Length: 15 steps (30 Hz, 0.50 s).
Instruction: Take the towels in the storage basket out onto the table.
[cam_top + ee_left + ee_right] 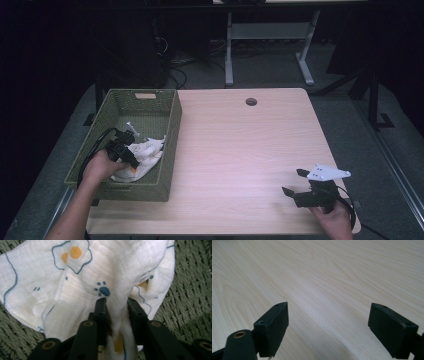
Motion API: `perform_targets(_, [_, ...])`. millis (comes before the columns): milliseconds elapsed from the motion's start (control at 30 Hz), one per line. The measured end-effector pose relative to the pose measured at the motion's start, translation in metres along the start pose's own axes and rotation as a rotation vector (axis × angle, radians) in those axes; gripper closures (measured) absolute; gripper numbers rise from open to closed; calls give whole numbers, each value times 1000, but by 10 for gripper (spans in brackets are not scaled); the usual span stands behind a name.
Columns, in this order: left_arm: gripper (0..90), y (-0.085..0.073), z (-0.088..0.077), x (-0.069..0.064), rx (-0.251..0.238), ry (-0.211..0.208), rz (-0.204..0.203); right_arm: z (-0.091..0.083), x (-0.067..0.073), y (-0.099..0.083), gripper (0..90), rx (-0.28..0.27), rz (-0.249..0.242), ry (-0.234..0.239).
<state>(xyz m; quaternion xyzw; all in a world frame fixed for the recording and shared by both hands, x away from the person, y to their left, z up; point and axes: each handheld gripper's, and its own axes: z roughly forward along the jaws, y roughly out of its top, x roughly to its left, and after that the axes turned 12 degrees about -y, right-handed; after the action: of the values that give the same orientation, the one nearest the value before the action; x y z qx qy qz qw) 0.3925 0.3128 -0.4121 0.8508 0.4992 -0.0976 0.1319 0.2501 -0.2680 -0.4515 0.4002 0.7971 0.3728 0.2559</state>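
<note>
The left gripper [116, 301] is seen lowered inside the green woven basket [172, 131], its two black jaws drawn in on a bunched fold of the white cloth [82, 275], which is pinched between the pads. In the left gripper view the fold rises between the jaws, and a blue paw print and a fried-egg pattern with orange yolks are printed on the fabric around it. The rest of the cloth is spread loosely on the basket's woven floor. In the high view the cloth [145, 155] is found in the near right part of the basket, against its right wall, with the left gripper [129, 150] and the hand [100, 167] that carries it placed just to the cloth's left.

The basket is set on the left edge of the light wooden table [240, 145], its long side running away from the person.

Well to the right of the basket, near the table's front right corner, the right gripper [295, 182] is held low over the bare wood. Its jaws are spread wide apart and nothing is held between them; wood grain is seen between them in the right gripper view [328, 322].
</note>
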Motion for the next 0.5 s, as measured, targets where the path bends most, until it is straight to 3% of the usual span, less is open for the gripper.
perform_targets(133, [782,-1,-3,2,-20,-14,-17,1,0,0,163,3,-3,3])
perform_targets(167, [788,-3,-6,2,-59,-33,-35,1,0,0,163,6,-3,4])
perform_targets(267, [793,-5,-11,4,-86,-52,-37,1,0,0,163,5,-2,2])
perform_targets(367, [793,-10,-21,7,-163,-89,-42,1,-1,0,163,4,3,-2])
perform_targets(500, [794,-13,-29,8,-213,-122,-56,1,-1,0,163,3,2,-9])
